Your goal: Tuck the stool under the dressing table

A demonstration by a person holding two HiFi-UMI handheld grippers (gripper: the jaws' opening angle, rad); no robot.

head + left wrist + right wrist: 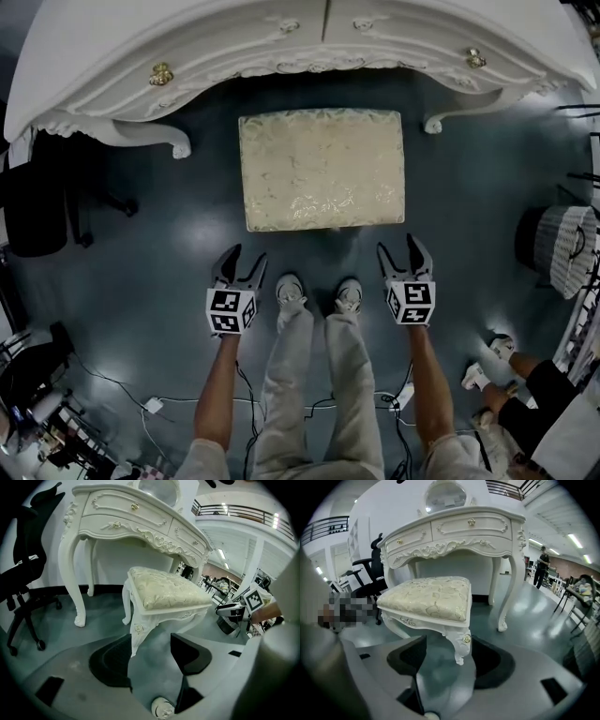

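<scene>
The white stool (pixel 322 169) with a cream patterned cushion stands on the floor in front of the white dressing table (pixel 234 56), mostly outside its knee space. My left gripper (pixel 240 266) is open just short of the stool's near left corner, and the front left leg (pixel 137 632) shows between the jaws. On the other side my right gripper (pixel 404 255) is open at the near right corner, with the front right leg (pixel 461 645) between its jaws. Neither gripper touches the stool (pixel 164 592) (pixel 426 599).
A black office chair (pixel 23 569) stands left of the table (pixel 126 522). A striped basket (pixel 562 246) sits at the right. Another person's feet (pixel 487 361) are at lower right, cables (pixel 309 405) lie behind my shoes, and a person (pixel 543 564) stands in the far background.
</scene>
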